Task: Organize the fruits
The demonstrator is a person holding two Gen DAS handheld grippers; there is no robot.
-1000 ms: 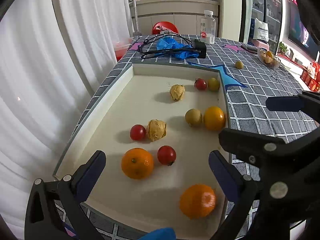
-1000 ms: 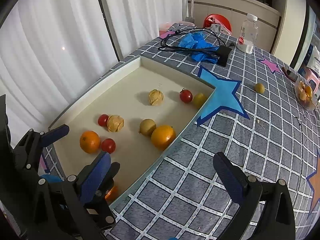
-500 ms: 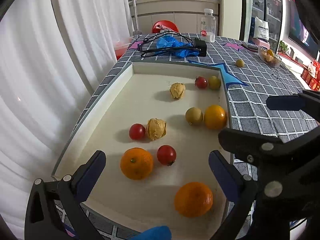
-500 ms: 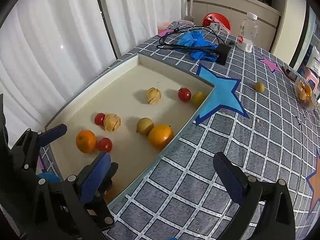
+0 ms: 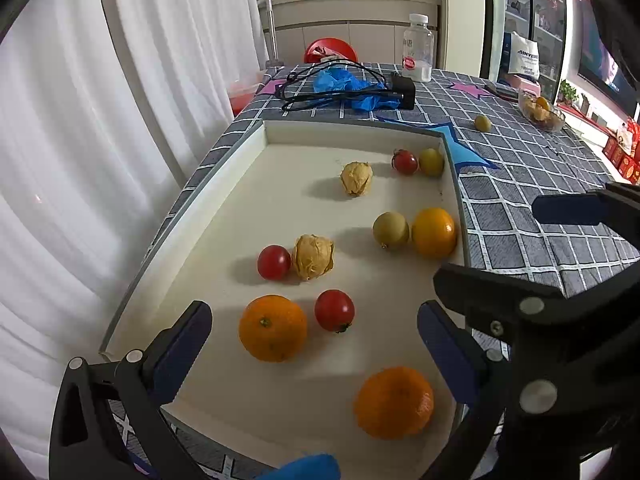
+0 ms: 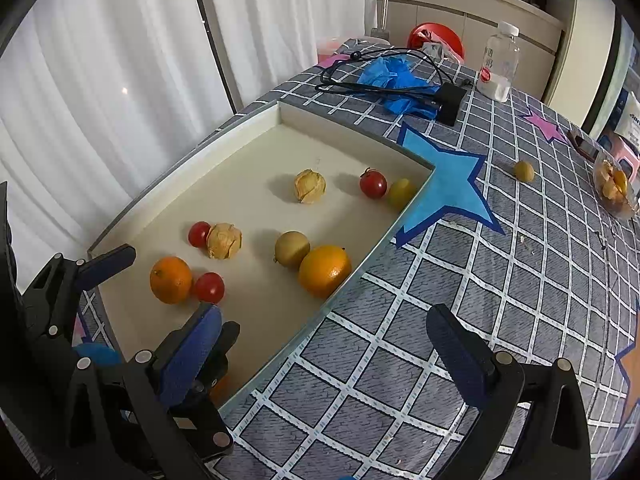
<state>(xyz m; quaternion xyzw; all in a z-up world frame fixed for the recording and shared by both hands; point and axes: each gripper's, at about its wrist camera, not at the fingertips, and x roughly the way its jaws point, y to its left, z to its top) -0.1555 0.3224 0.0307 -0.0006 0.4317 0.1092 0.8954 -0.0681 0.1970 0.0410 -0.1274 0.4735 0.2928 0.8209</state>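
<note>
A cream tray (image 5: 224,184) (image 6: 256,136) holds the fruit. Near its front lie two oranges (image 5: 273,328) (image 5: 394,402) and a red tomato (image 5: 334,310). Further in sit another tomato (image 5: 274,262) against a husked physalis (image 5: 313,257), then a green-yellow fruit (image 5: 391,229) beside a third orange (image 5: 434,232) (image 6: 325,270). At the back are a physalis (image 5: 356,178), a tomato (image 5: 405,161) and a yellow fruit (image 5: 431,162). My left gripper (image 5: 314,344) hangs open over the tray's near end. My right gripper (image 6: 320,352) is open over the tray's right rim and the tablecloth, empty.
On the grey checked cloth a lone yellow fruit (image 6: 524,171) lies right of the blue star (image 6: 444,192). A glass bowl of fruit (image 6: 614,188) stands at the right edge. Black cables, a blue rag (image 6: 394,80) and a bottle (image 6: 498,66) sit behind the tray. White curtains hang left.
Both grippers have drawn back and risen slightly, so the tray and fruit sit a little further up in both views. No fruit has moved and both grippers stay open.
</note>
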